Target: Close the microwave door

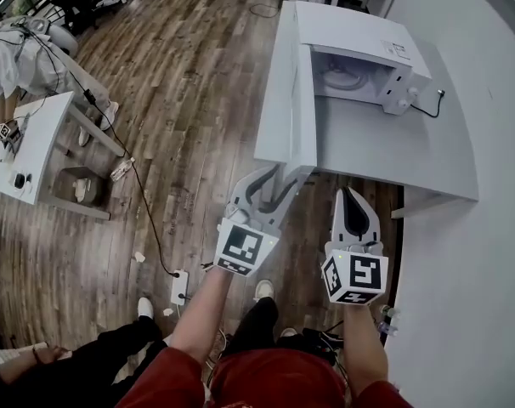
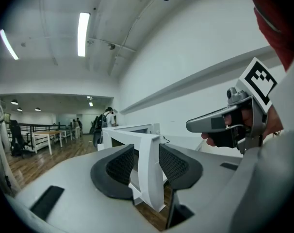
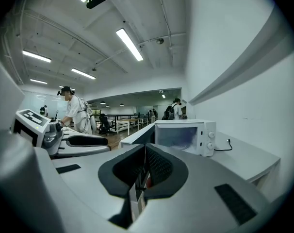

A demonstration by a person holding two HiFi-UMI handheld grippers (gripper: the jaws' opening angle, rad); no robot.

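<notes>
**Findings: door-closing step, not yet done**

- Microwave (image 1: 359, 58) sits on the white table (image 1: 410, 155) by the wall, cavity exposed. Its door (image 1: 287, 117) is swung fully out toward us, free edge nearest.
- Left gripper (image 1: 274, 181): jaws apart, straddling the door's free edge. In the left gripper view the white edge stands between the pads (image 2: 119, 166) w/ gaps visible, so no clamp as far as we can tell.
- Right gripper (image 1: 351, 195): jaws together, nothing held, hanging in front of the table edge, well apart from the oven.

**Risks, in our judgement**

1. Slip-off: only loose contact is likely. A sideways push may let the edge slide out of the jaws, esp. as the door swings on an arc and the gripper pushes straight.
2. Binding: if the jaws don't turn w/ the door, the panel may wedge between them and twist.
3. Oven shifts: nothing braces the body. A hard shove could skid it toward the wall and strain the power cord (image 1: 427, 109).
4. No latch: too soft a push leaves the door ajar. Too hard, and it slams or bounces back.
</notes>
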